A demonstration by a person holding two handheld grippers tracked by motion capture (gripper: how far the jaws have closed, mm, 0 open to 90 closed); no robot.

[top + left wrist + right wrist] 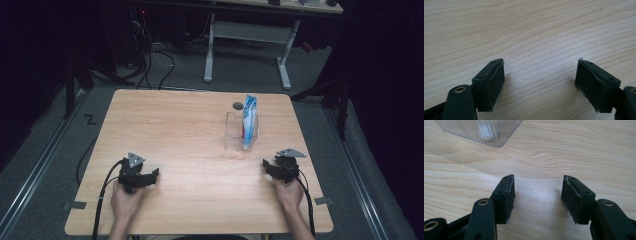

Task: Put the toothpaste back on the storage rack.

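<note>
While both hands rested on the near part of the light wooden table (190, 130), the left gripper (142, 176) lay at the left side, held from behind by the person's left hand (125, 200), with its grey three-cornered plate on top and its black cable trailing back toward the near edge. Seen from the left gripper view, its jaws stood wide apart and released, with bare wood grain between and ahead of them, and nothing touched its pads (496, 82). Well to the right of that gripper and farther out across the table stood a clear plastic container (235, 131), and a blue and white tube (249, 122) stood upright inside it, leaning against its right wall, top poking above the rim. Just beyond the container, a small dark round object (238, 105) lay on the wood; what it was could not be told. Nearer than the container and to its right, the right gripper (270, 167) lay on the table, held by the right hand (289, 192), its cable running back along the forearm. Its jaws also stood open and gripped nothing, with only table surface between its pads (509, 195). From the right gripper view, a corner of the clear container (486, 132) lay ahead and to the left of the jaws, apart from them, with a blurred white patch visible through its wall.
</note>
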